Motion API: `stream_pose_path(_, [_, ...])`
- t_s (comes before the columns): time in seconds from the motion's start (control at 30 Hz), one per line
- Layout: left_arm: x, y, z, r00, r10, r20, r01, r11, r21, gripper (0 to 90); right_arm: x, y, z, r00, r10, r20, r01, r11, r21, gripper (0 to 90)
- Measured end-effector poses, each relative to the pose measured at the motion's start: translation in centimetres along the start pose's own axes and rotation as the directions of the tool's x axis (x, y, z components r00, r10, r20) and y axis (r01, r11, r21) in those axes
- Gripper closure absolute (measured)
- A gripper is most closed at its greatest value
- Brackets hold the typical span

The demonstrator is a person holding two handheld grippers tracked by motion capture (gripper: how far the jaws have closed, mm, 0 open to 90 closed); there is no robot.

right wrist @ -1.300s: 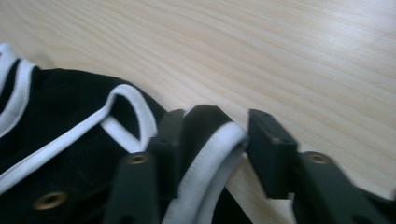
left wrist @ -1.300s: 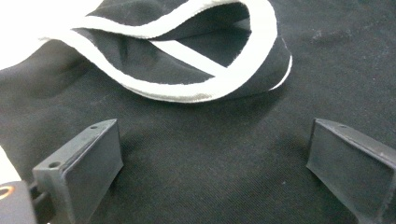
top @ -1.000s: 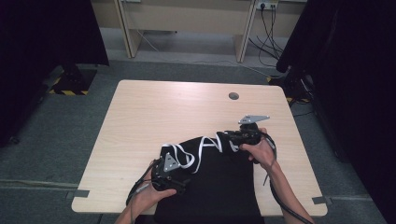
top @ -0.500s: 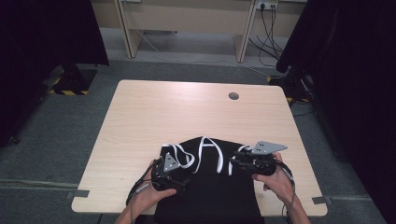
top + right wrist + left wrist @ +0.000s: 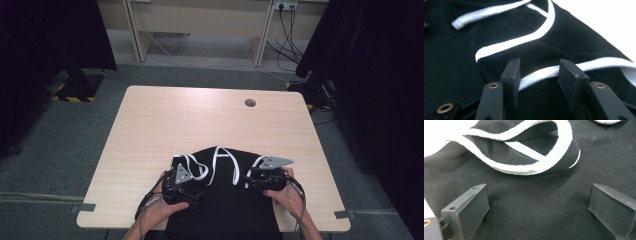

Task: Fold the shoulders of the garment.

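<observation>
Since a second ago the right gripper (image 5: 248, 179) has dropped from the garment's far edge toward the table's (image 5: 150, 125) near edge, jaws part-open astride a white-trimmed hem. Left gripper (image 5: 181, 186) hovers wide open. Black white-trimmed top (image 5: 225, 210) overhangs that near edge. Likely straightening for folding; next, pinch the trim.

Dim dark surroundings, lit table (image 5: 150, 125), soft close-up blur
</observation>
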State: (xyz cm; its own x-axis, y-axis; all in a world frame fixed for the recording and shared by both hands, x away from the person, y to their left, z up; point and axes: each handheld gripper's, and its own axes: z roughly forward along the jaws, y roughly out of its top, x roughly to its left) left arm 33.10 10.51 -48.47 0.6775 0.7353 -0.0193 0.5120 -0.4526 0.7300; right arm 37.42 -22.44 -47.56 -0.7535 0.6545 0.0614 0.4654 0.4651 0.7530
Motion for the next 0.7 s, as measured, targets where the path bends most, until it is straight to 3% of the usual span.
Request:
stream_pose_path(0.17, [0.1, -0.2, -0.3, 0.9996, 0.012, 0.026, -0.011, 0.9999, -0.005, 2.4, 0.0, 0.0, -2.0, 0.9995, 0.010, 0.030, -0.009, 1.000, -0.029, 48.6])
stream_pose_path(0.3, [0.2, -0.5, -0.8, 0.9995, 0.015, 0.028, -0.015, 0.9999, -0.003, 3.2, 0.0, -1.1, -3.1, 0.9977, 0.016, 0.067, -0.016, 1.000, 0.003, 45.6])
stream_pose_path(0.47, [0.4, -0.8, -1.8, 0.9990, 0.001, 0.044, 0.000, 0.9998, -0.020, 3.2, -0.1, -2.7, -3.3, 0.9970, 0.034, 0.069, -0.036, 0.999, 0.036, 43.1])
stream_pose_path(0.53, [0.3, -0.9, -2.0, 0.9989, 0.001, 0.047, -0.001, 0.9998, -0.018, 3.5, -0.2, -3.0, -3.4, 0.9969, 0.035, 0.070, -0.037, 0.999, 0.018, 43.1])
stream_pose_path(0.7, [0.0, -1.4, -1.5, 0.9991, 0.023, 0.036, -0.023, 0.9997, -0.005, 3.2, 0.0, -2.8, -3.3, 0.9960, 0.000, 0.089, -0.004, 0.999, 0.046, 42.0])
